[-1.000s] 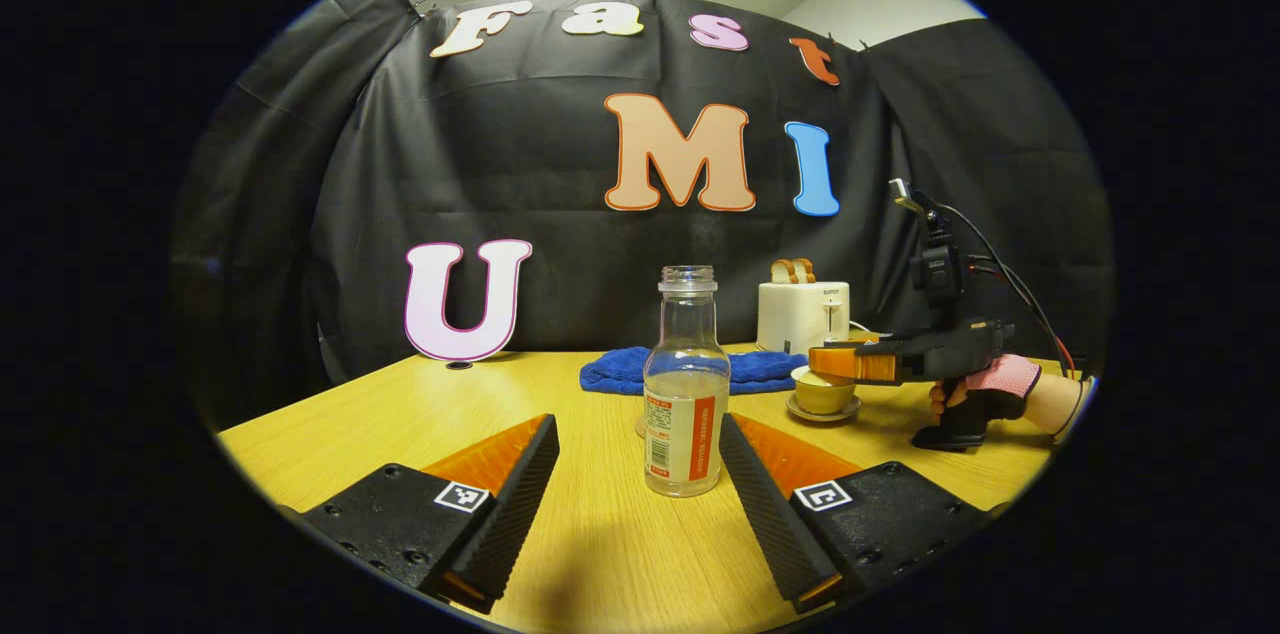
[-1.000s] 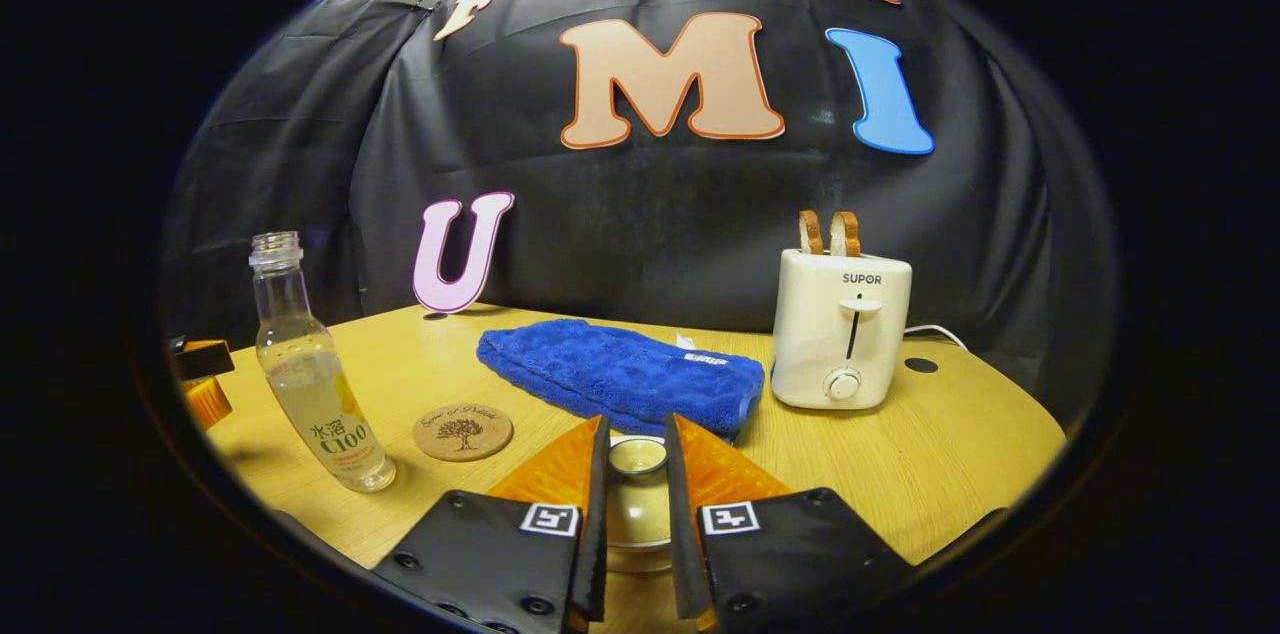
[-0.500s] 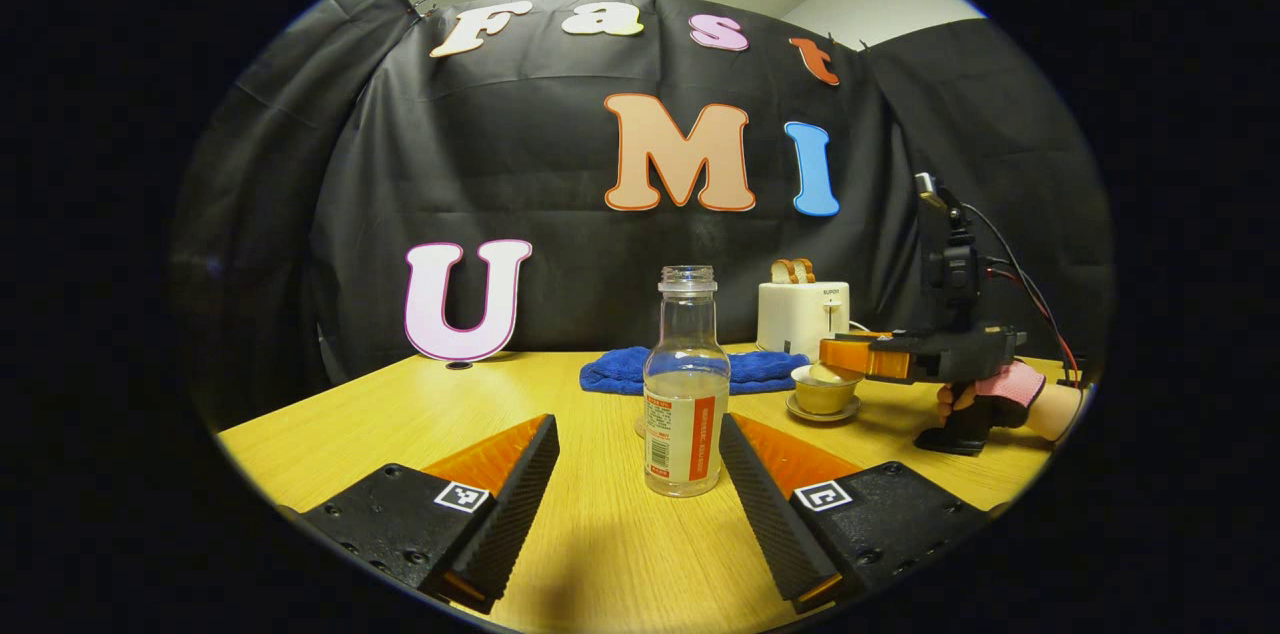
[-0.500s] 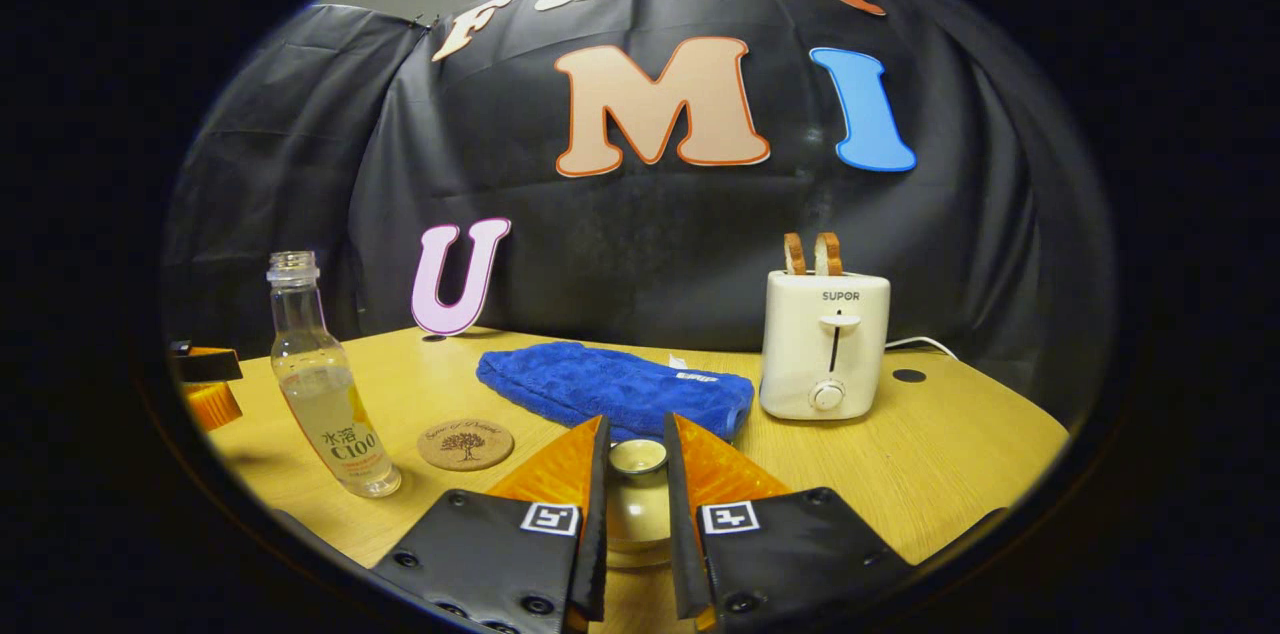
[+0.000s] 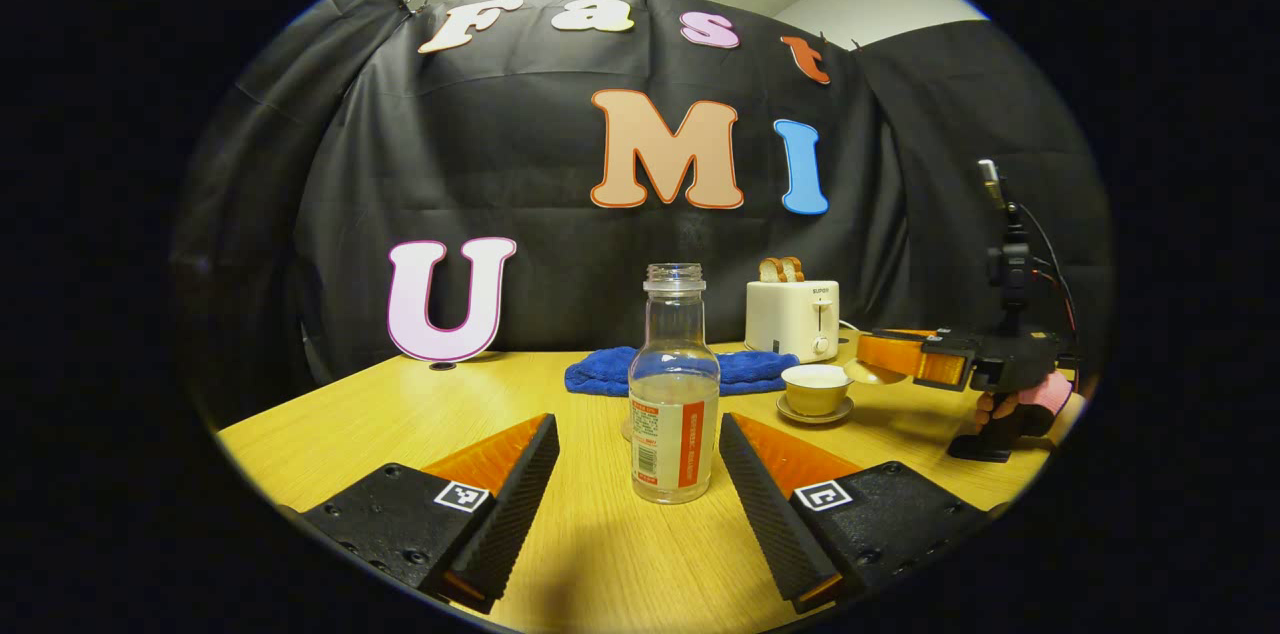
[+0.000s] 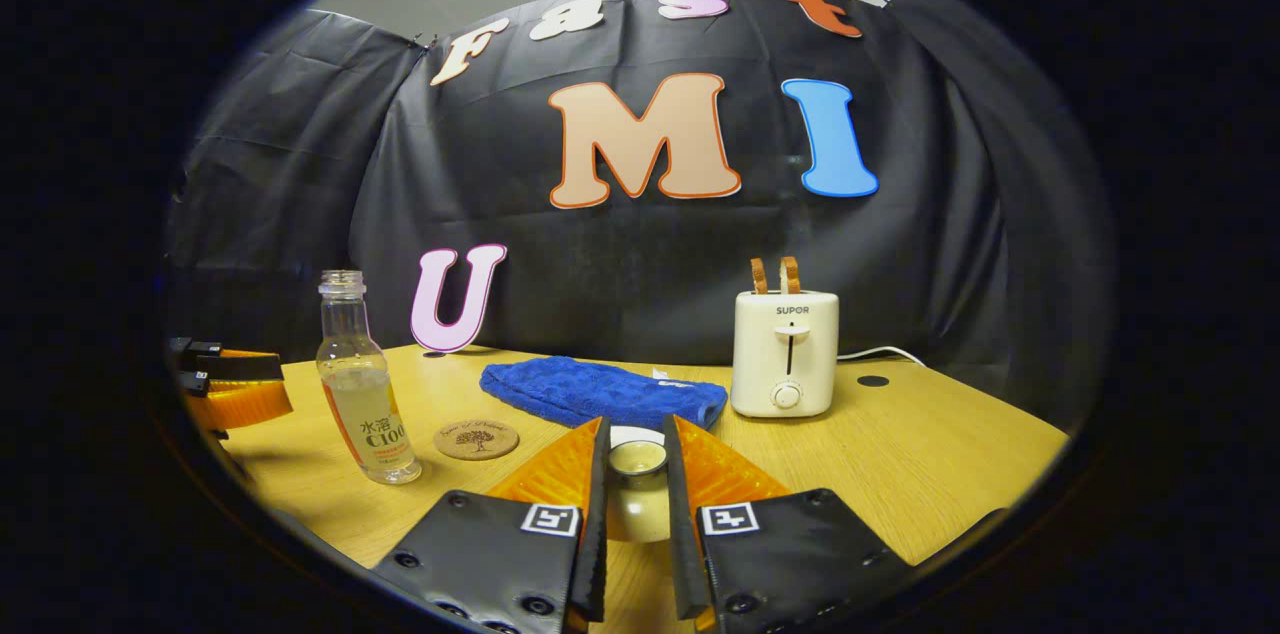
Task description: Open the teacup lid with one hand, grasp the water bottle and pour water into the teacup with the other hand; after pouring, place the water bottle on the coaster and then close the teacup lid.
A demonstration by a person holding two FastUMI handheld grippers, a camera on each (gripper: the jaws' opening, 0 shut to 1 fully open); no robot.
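1. In the left gripper view we look from low over the table (image 5: 420, 404), forward along the left gripper (image 5: 637, 474) toward the back wall, with the water bottle (image 5: 673, 384) close and nearly centred.
2. The same view takes in the teacup (image 5: 816, 388) farther right and the right gripper (image 5: 880, 354) near the right edge.
3. In the right gripper view we look from a similar low height along the right gripper (image 6: 635, 474), its fingers pressed on the teacup lid (image 6: 637, 474) very near the lens.
4. We find both views sharing the bottle (image 6: 365, 384), blue towel (image 6: 600, 392), toaster (image 6: 783, 352) and table (image 6: 950, 444).
5. The coaster (image 6: 477, 439) lies just right of the bottle here; the left gripper (image 6: 235, 384) sits at the left edge.
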